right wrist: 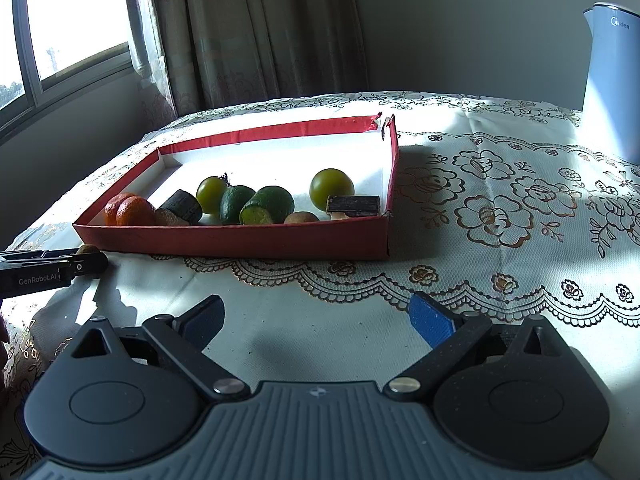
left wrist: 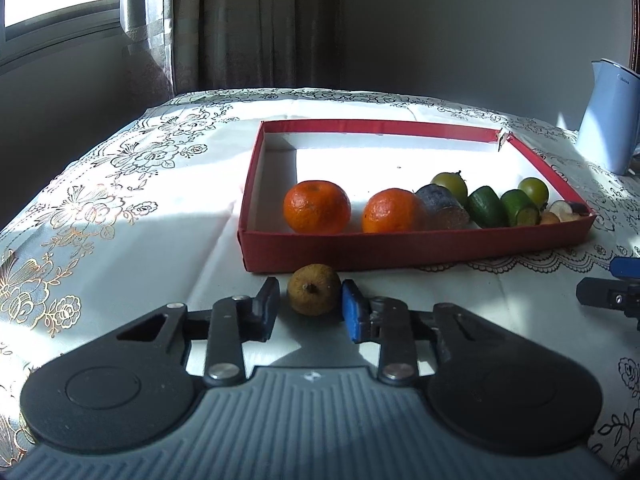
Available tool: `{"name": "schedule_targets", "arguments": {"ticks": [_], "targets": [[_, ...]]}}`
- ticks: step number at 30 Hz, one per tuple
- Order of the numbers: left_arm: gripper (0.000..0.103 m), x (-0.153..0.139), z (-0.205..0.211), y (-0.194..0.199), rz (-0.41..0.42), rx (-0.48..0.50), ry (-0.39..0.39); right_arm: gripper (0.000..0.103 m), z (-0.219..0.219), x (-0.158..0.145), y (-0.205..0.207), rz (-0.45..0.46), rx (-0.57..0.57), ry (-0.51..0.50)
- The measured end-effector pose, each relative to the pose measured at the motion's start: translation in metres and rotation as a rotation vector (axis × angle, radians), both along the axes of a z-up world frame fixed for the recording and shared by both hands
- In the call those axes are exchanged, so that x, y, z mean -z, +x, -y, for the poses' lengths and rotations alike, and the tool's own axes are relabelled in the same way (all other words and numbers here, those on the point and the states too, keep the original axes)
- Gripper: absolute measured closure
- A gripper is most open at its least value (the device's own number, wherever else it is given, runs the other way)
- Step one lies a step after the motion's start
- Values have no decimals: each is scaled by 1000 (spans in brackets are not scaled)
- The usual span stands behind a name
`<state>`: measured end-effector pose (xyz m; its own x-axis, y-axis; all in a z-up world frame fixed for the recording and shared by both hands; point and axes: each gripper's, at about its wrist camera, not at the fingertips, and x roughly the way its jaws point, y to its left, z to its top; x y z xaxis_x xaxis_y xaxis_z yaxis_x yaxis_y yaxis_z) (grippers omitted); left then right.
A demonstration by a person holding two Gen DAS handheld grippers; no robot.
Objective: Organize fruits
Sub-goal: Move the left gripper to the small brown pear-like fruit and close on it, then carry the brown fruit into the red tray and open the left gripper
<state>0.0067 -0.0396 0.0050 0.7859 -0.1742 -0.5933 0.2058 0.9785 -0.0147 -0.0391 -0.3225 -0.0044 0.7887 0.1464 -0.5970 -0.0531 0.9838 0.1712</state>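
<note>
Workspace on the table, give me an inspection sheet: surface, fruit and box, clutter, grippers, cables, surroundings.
Surface: table under a floral tablecloth, partly sunlit.
Job's things: red box holding two oranges, green fruits and cut pieces; one small brown fruit outside, in front of the box.
Clutter: white kettle at the far right.
Grippers: left gripper shut on the small brown fruit; right gripper open, empty.
Cables: nothing seen.
Surroundings: window, curtain, plain wall.
</note>
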Motion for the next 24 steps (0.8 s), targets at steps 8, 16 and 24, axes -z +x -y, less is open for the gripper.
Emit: {"name": "schedule_targets", "arguments": {"ticks": [8,16,24], "targets": [[78,-1,1,-7,1,16,-11,3,0,0,0,1,0,3],[78,-25,14,-11,68,21,-4,3,-1,1,0,1,-1,3],[78,-48,29,11,121,7,11,3,-5,1,0,-8,-7,-35]]}}
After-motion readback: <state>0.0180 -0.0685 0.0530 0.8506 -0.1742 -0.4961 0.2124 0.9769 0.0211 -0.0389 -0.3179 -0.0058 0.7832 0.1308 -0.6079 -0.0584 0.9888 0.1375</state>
